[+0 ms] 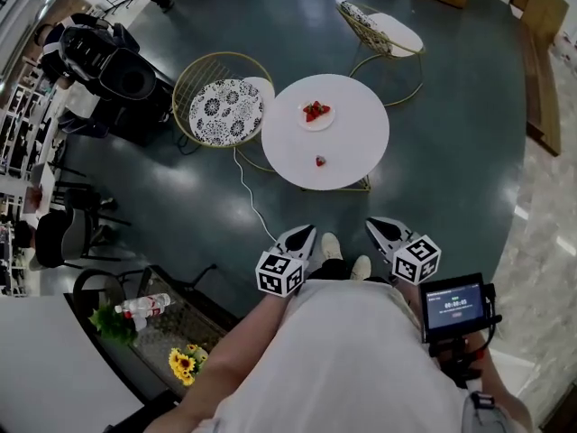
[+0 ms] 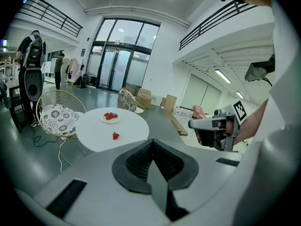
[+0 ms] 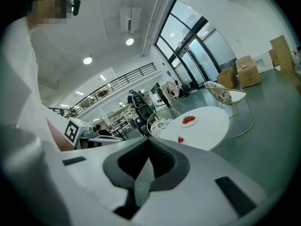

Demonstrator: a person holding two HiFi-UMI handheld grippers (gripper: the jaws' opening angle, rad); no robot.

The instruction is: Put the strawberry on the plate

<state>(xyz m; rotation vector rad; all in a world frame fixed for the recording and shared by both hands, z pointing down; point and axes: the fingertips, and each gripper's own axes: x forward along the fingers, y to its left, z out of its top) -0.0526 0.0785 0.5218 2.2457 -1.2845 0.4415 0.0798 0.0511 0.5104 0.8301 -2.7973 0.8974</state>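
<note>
Now, the strawberry (image 1: 320, 161) lies by the bench's (image 1: 361, 138) near edge, well apart from your left gripper (image 1: 306, 231) and right gripper (image 1: 371, 224), both with fingers together.

The table (image 1: 356, 135) stood well ahead of both pairs of jaws, with the left gripper (image 1: 305, 234) and right gripper (image 1: 374, 226) side by side short of it. On the table, the strawberry (image 1: 320, 161) lay nearer the jaws. The plate (image 1: 310, 124) lay beyond it, with more strawberries (image 1: 315, 110) on it. A chair (image 1: 225, 111) stood left of the table, a second chair (image 1: 388, 30) behind it.
</note>
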